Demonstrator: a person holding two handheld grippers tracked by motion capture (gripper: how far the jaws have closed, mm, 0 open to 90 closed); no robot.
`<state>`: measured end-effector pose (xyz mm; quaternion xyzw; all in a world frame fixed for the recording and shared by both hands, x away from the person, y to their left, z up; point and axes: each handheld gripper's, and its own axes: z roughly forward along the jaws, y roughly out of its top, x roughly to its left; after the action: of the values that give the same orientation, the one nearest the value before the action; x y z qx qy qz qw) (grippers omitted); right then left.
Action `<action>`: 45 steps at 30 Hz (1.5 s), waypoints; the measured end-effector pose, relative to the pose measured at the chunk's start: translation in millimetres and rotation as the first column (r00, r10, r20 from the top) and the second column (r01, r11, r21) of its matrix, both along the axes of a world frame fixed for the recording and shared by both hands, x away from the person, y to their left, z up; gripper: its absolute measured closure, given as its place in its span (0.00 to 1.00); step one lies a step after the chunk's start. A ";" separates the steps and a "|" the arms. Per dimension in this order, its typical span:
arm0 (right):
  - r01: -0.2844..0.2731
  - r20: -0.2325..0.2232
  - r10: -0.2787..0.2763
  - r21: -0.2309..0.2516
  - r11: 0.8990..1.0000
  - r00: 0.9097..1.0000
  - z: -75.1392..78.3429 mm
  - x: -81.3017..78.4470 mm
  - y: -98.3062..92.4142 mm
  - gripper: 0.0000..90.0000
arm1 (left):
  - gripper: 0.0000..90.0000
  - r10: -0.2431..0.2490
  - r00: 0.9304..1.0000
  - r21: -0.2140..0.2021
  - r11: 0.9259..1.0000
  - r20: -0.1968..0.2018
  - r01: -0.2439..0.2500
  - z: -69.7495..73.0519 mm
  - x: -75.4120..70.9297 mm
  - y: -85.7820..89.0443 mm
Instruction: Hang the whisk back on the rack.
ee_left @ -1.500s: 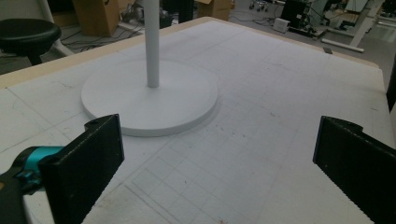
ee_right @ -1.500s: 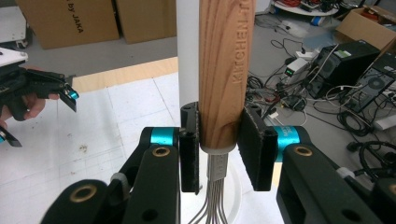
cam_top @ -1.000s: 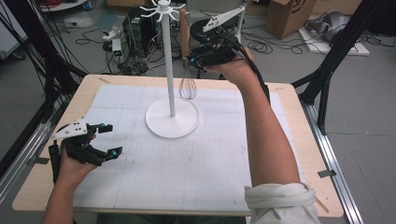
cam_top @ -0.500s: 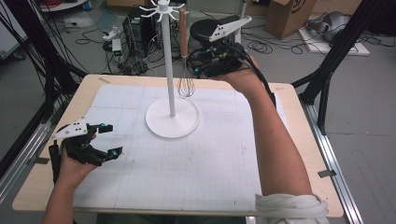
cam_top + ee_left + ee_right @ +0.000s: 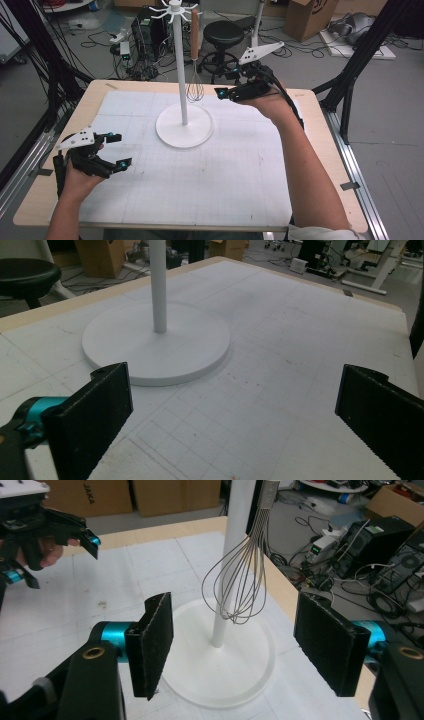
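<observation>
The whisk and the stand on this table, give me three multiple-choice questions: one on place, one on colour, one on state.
1. Where is the whisk?
A. Hanging from the stand's top hooks
B. Lying on the table
C. Between the left gripper's jaws

2. What colour is the stand?
A. Black
B. White
C. Red

3. How is the right gripper?
A. Shut on the whisk
B. Shut on the pole
C. Open, holding nothing

Answers: 1 A, its wooden handle hangs from a hook. 2 B, pole and round base are white. 3 C, its jaws stand apart, just opened, clear of the whisk.
</observation>
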<state>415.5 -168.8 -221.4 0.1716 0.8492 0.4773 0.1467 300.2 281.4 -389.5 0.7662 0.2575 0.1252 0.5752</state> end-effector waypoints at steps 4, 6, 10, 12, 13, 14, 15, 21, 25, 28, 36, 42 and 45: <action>-0.008 0.008 0.008 0.025 1.000 1.000 -5.8 -8.1 -4.5 0.33 | 0.03 -0.004 1.000 0.003 1.000 0.000 0.004 -0.2 0.2 -0.5; -0.007 0.007 0.007 0.030 1.000 1.000 -8.7 -12.1 -6.7 0.32 | 0.03 -0.004 1.000 0.001 1.000 0.000 0.004 -0.3 0.2 -0.7; -0.014 -0.006 0.014 0.060 0.998 1.000 -16.8 -20.1 -12.3 0.29 | 0.03 -0.004 1.000 0.002 1.000 0.000 0.004 -0.1 0.1 -0.4; -0.021 -0.008 0.021 0.070 0.997 1.000 -21.5 -23.6 -14.7 0.28 | 0.03 -0.003 1.000 0.001 1.000 -0.001 0.003 -0.1 0.0 -0.3; -0.019 -0.007 0.019 0.072 0.997 1.000 -23.6 -25.2 -15.9 0.28 | 0.03 -0.004 1.000 0.001 1.000 -0.001 0.004 -0.2 0.1 -0.4; -0.011 -0.017 0.013 0.080 0.997 1.000 -27.1 -28.2 -18.2 0.27 | 0.03 -0.004 1.000 -0.001 1.000 -0.002 0.004 -0.3 0.0 -0.7; -0.007 -0.015 0.008 0.089 0.996 1.000 -30.1 -30.0 -20.1 0.25 | 0.03 -0.004 1.000 -0.001 1.000 -0.001 0.004 -0.2 0.0 -0.8; 0.025 -0.040 -0.019 0.137 0.990 0.999 -52.0 -37.7 -36.1 0.23 | 0.03 -0.003 1.000 0.001 1.000 -0.004 0.003 -0.6 0.0 -1.5; 0.058 -0.068 -0.048 0.143 0.988 0.997 -69.5 -41.4 -47.9 0.21 | 0.03 -0.006 1.000 0.000 1.000 -0.003 0.006 -0.5 0.0 -1.7; 0.073 -0.077 -0.062 0.149 0.986 0.995 -81.1 -45.5 -55.0 0.20 | 0.03 -0.007 1.000 0.001 1.000 -0.002 0.007 -0.6 0.2 -1.8; 0.085 -0.087 -0.071 0.168 0.982 0.994 -102.6 -58.8 -65.6 0.18 | 0.03 -0.006 1.000 -0.002 1.000 0.000 0.006 -0.3 -0.4 -2.5; 0.097 -0.097 -0.081 0.175 0.980 0.992 -114.0 -64.9 -71.4 0.18 | 0.03 -0.010 1.000 -0.004 1.000 0.002 0.010 -0.4 -0.4 -2.8; 0.101 -0.086 -0.087 0.178 0.979 0.993 -119.4 -69.3 -74.2 0.18 | 0.03 -0.009 1.000 -0.006 1.000 0.000 0.009 -0.5 -0.4 -3.3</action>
<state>346.3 -243.0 -340.8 0.2424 0.7981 0.5385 0.1197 299.7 278.1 -390.0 0.7658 0.2542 0.1218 0.5780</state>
